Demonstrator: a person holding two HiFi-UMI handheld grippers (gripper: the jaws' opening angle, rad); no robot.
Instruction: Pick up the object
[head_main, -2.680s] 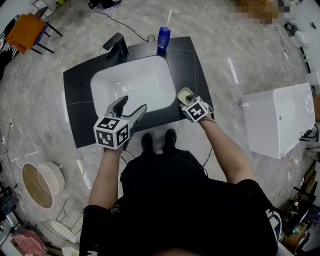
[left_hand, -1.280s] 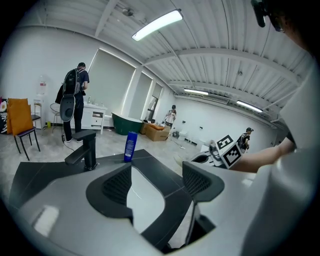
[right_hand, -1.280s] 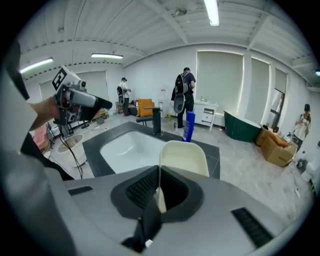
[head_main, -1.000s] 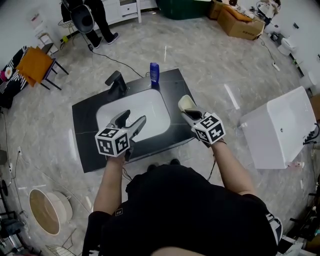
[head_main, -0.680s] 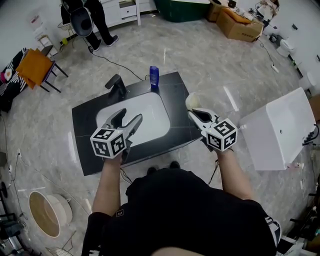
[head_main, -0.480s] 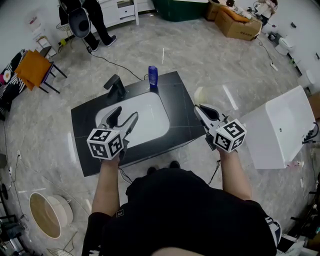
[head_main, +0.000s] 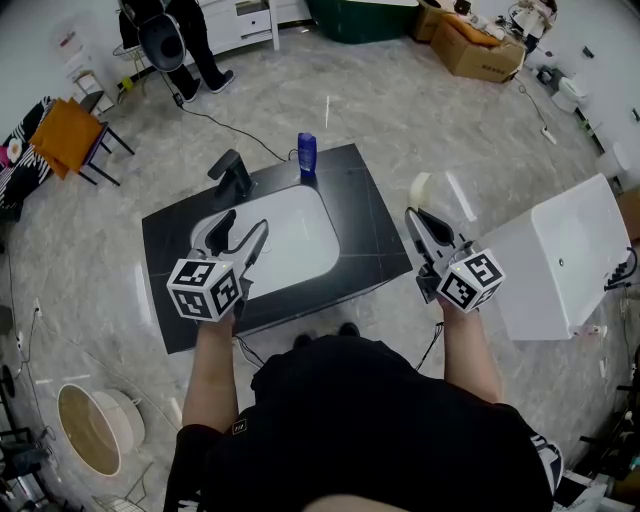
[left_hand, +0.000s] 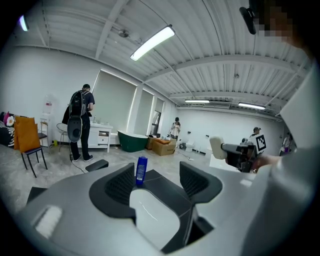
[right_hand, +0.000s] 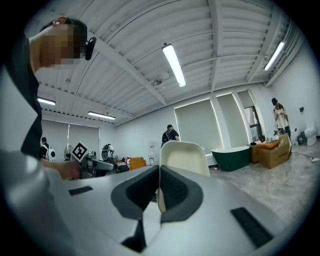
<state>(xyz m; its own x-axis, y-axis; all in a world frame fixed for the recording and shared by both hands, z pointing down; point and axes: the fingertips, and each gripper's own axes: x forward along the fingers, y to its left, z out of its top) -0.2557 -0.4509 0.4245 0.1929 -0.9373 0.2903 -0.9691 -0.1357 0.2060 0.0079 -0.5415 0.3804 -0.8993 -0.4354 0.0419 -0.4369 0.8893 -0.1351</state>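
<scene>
Hovering at the lower left of the head view, the left gripper (head_main: 242, 226) sat above the white basin (head_main: 295, 240) of the black counter (head_main: 368, 215), its jaws wide but closing, with nothing between them. Right of centre, the right gripper (head_main: 413, 213) pinched the cream dish (head_main: 421, 186) in the air, beyond the counter's right edge in the frame. A blue bottle (head_main: 307, 153) stood at the counter's upper edge, right of the black faucet (head_main: 231, 171).

In the left gripper view, the jaws framed the basin at lower centre, with the bottle (left_hand: 141, 171) upright between them farther off and the dish (left_hand: 216, 148) at middle right.

In the right gripper view, both pads (right_hand: 175, 192) clamped the dish's thin lower edge at centre frame, and the dish (right_hand: 185, 157) rose upright above them.
</scene>
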